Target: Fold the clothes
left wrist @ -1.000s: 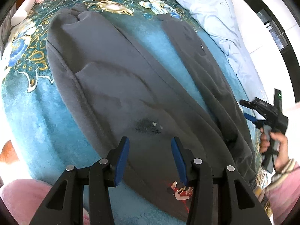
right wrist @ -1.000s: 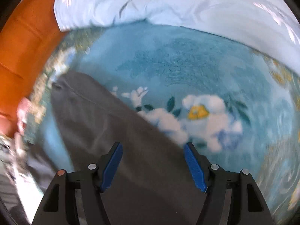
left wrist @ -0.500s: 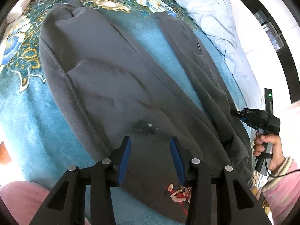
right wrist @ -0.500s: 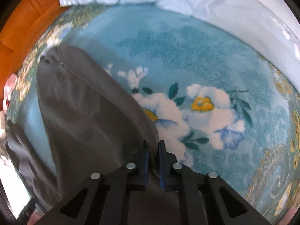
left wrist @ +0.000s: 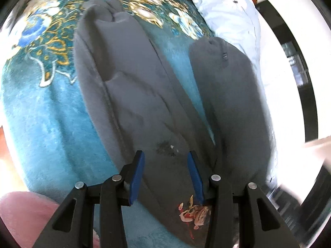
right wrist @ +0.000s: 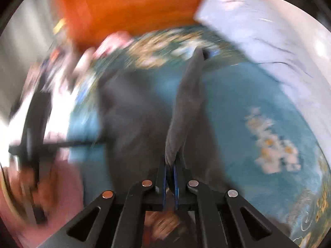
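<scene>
Dark grey trousers (left wrist: 132,86) lie spread on a teal floral blanket (left wrist: 41,107), legs stretching away from me, waist near the camera with a small red cartoon print (left wrist: 194,217). My left gripper (left wrist: 165,171) is open and empty just above the waist area. My right gripper (right wrist: 170,177) is shut on the edge of the right trouser leg (right wrist: 186,103) and lifts it off the blanket. That raised leg shows in the left wrist view (left wrist: 227,95). The right wrist view is motion-blurred.
A pale blue pillow (left wrist: 227,14) lies at the far right of the bed. An orange wooden headboard (right wrist: 128,6) stands behind. A dark window frame (left wrist: 298,78) is on the right. The bed edge is at the left (left wrist: 8,157).
My right gripper went from open to shut on the right trouser leg's edge, then lifted and swung it up and left. The left gripper stayed open and shifted slightly.
</scene>
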Demonstrator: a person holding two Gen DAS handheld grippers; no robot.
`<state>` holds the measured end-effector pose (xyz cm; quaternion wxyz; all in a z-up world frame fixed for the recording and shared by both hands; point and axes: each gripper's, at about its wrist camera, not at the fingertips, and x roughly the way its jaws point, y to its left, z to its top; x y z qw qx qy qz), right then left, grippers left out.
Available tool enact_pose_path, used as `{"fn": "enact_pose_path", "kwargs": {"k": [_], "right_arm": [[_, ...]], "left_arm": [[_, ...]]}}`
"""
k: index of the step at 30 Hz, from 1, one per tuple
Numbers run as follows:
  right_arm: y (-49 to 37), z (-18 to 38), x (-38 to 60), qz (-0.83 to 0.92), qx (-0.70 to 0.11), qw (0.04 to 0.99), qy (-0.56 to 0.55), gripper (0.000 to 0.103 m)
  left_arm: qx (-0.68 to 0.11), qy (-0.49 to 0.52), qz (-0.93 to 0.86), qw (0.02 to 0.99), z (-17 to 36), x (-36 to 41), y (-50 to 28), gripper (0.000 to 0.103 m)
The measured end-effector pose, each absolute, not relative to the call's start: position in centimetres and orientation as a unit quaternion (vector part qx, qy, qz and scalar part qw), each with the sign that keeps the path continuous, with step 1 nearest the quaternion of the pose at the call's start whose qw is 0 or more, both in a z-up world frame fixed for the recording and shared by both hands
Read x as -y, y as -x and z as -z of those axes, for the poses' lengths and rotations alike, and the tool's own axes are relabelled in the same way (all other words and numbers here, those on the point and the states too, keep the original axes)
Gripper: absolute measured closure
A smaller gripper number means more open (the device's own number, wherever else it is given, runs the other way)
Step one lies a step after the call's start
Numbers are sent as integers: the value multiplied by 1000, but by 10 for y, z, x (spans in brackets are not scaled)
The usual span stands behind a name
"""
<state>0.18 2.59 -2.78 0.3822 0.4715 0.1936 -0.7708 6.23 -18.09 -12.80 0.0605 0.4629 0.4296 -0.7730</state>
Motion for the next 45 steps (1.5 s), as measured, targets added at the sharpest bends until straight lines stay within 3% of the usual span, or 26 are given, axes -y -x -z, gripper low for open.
{"fn": "enact_pose_path", "kwargs": {"k": [5,12,13,16,17,26,31,32,36,41,45], "right_arm": [[-29,76,-27,747,-179,350,-537,97],[-25,77,-40,745,-108,332,-568,88],[-26,76,-43,743,-102,335,-570,82],[-21,67,-56,743,-72,339,-572,51],[-18,63,-61,744,-61,340,-572,48],[0,53,-133,762,32,253,-596,44],[7,54,-160,760,72,209,-612,43],[8,54,-165,759,80,200,-614,43],[14,54,-187,755,112,164,-625,43],[15,60,-184,748,115,156,-635,43],[16,65,-177,742,112,156,-642,43]], "left_arm": [[-437,-455,775,51,123,183,-70,58],[-455,-469,756,23,131,182,-63,55],[-463,-470,751,21,133,183,-62,53],[-484,-476,733,22,142,188,-55,48],[-491,-478,728,25,146,191,-53,48],[-534,-464,705,44,153,218,-7,48],[-518,-473,709,64,150,230,27,50],[-512,-477,711,70,150,233,33,55],[-480,-488,723,91,147,244,56,94],[-310,-460,830,62,92,219,76,100],[-269,-353,895,44,30,219,50,100]]}}
